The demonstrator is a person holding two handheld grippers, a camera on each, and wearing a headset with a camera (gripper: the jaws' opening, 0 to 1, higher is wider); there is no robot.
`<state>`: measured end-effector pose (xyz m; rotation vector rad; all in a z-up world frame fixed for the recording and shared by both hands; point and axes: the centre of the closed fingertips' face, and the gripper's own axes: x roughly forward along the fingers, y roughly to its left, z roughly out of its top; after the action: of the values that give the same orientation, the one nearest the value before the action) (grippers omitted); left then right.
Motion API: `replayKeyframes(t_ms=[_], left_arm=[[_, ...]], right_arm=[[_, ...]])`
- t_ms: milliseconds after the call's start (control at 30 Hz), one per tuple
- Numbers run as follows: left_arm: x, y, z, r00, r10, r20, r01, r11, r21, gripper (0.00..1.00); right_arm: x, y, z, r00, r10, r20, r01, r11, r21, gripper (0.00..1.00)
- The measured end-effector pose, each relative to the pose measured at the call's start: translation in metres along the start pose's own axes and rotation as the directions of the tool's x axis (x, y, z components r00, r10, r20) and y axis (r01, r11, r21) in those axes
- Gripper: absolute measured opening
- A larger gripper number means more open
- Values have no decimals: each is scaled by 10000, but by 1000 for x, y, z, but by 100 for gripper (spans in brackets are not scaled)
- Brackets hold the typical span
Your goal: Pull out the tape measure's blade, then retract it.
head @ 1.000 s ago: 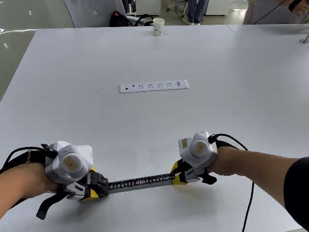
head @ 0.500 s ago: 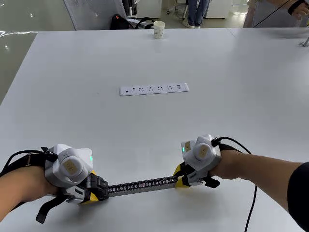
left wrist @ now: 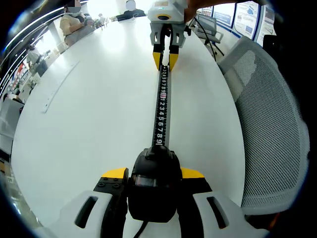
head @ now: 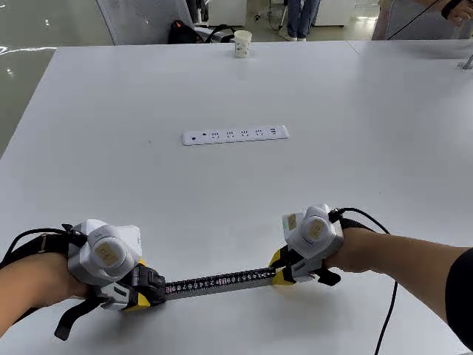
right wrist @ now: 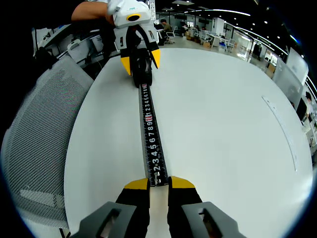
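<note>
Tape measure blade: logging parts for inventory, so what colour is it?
The blade is black with white numerals, clearest in the right gripper view.

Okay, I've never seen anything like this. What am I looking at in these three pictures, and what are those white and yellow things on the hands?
They are hand-held two-jaw grippers, one in each of a person's hands. The wide picture comes from a headset camera; each round one from a camera riding on a gripper. The left gripper clamps the tape measure's case; the right gripper pinches the tip of the blade, drawn out between them over the white table. Farther back are a power strip and a paper cup.
</note>
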<state>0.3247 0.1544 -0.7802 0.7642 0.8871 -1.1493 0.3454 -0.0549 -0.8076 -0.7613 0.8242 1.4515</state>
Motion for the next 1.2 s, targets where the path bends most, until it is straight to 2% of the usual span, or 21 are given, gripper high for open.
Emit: replayKeyframes(t_ms=[1200], left_arm=[[0,0,0,10000,20,-32,-20,10000,-11,33]], right_arm=[[-10,-2,-16,9999,-149,-30,150,9997,214,9]])
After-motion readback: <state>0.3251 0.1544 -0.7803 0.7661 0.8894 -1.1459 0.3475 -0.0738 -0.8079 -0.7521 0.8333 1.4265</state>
